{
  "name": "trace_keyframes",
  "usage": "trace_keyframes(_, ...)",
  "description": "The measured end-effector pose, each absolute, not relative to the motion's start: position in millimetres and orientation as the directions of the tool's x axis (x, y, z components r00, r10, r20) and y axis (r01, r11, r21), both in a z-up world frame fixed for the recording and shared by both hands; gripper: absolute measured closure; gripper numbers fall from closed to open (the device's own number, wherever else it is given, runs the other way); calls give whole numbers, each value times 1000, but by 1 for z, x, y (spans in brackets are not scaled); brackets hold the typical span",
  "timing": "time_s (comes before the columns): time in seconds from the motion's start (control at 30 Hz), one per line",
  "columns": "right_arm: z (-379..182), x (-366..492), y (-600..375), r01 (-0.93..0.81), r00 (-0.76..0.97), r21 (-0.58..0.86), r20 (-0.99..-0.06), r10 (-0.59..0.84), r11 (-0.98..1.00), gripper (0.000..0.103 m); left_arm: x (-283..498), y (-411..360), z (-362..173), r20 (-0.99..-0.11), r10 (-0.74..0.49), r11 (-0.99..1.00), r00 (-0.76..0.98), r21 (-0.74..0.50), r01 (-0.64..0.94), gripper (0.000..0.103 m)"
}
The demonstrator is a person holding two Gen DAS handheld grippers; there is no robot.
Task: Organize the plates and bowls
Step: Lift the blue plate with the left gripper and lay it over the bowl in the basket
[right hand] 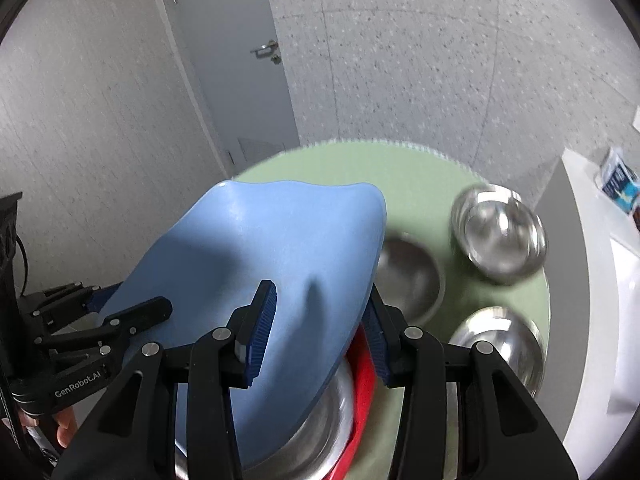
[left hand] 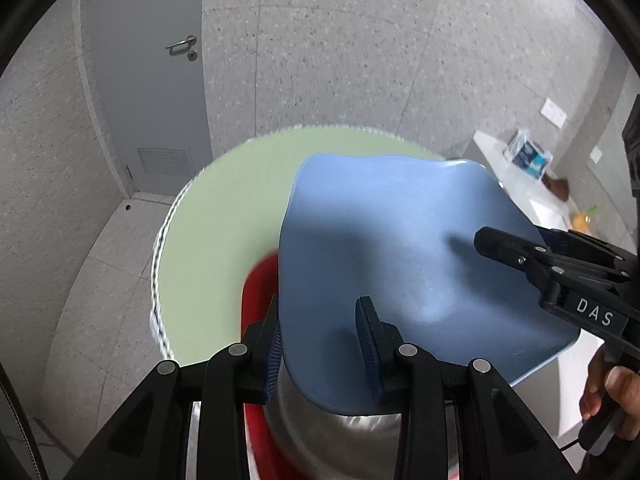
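Both grippers [left hand: 320, 332] [right hand: 320, 320] are black plastic with ribbed blue pads [left hand: 368, 332], silver screws, and white lettering at 3 o'clock.

round green table [right hand: 420, 184] bears three steel bowls [right hand: 500, 236] (blurred) and red plate [right hand: 362, 376].

The plate [right hand: 256, 264] hangs over the round table [right hand: 424, 200], a gripper clamped on each side edge. Three metal bowls [right hand: 500, 236] sit to its right (right wrist view), near the table's edge.
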State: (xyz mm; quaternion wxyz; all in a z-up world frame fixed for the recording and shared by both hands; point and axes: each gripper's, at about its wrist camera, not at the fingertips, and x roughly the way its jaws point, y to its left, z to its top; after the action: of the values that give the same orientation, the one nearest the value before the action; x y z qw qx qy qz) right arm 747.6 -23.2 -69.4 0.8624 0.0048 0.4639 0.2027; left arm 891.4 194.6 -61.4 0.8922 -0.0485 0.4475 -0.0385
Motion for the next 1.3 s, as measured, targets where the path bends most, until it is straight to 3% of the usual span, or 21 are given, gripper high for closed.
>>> trace_keyframes(0.57,-121,673,-12,-309,470,58,-859,205,949,59,858,189,-87,-809,-90,996,580,-79,44,70)
trace_keyframes(0.67,-122,669,-7,-307,465,51,-863,197,950,58,857,190,-89,-808,-89,996,582,-79,42,65)
trace_keyframes(0.77,-118,667,-7,-314,463,57,-862,205,948,49,857,192,-89,-812,-94,995,577,-85,42,60)
trace_keyframes(0.83,-114,667,-8,-310,460,71,-862,215,948,43,859,193,-87,-813,-100,995,573,-89,47,48)
trace_keyframes(0.9,-111,666,-10,-302,466,72,-859,213,951,40,858,193,-85,-810,-89,996,580,-82,39,43)
trace_keyframes(1.07,-97,665,-22,-282,499,87,-838,223,956,31,861,194,-72,-790,-97,995,606,-100,28,41)
trace_keyframes(1.3,-79,678,-58,-251,541,134,-802,254,959,29,875,170,-44,-749,-133,990,649,-124,59,31)
